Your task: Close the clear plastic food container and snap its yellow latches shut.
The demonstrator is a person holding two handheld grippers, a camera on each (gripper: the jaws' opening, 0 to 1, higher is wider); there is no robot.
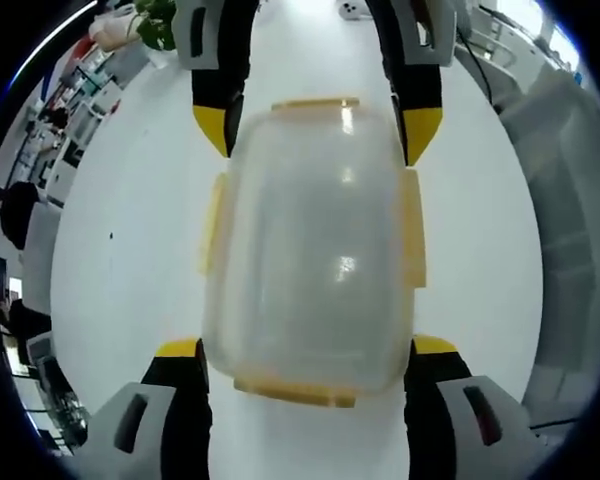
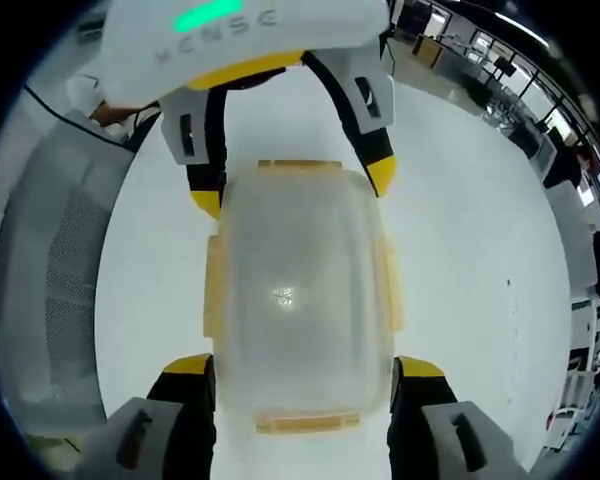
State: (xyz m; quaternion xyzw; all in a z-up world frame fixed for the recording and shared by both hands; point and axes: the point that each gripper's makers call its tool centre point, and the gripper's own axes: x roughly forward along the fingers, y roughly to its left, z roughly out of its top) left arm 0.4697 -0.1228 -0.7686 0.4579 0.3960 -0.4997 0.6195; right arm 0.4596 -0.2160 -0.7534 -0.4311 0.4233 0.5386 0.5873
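The clear plastic food container sits on the white table with its lid on. Yellow latches stick out from each side and end; I cannot tell whether they are snapped. My left gripper stands open, its yellow-tipped jaws flanking the container's near corners. My right gripper enters from the top and straddles the far end. In the right gripper view the same container lies between the open right gripper below and the left gripper above.
A grey mesh chair stands beside the table, also seen as the chair on the left. A potted plant is at the table's far end. Office desks and a seated person lie beyond.
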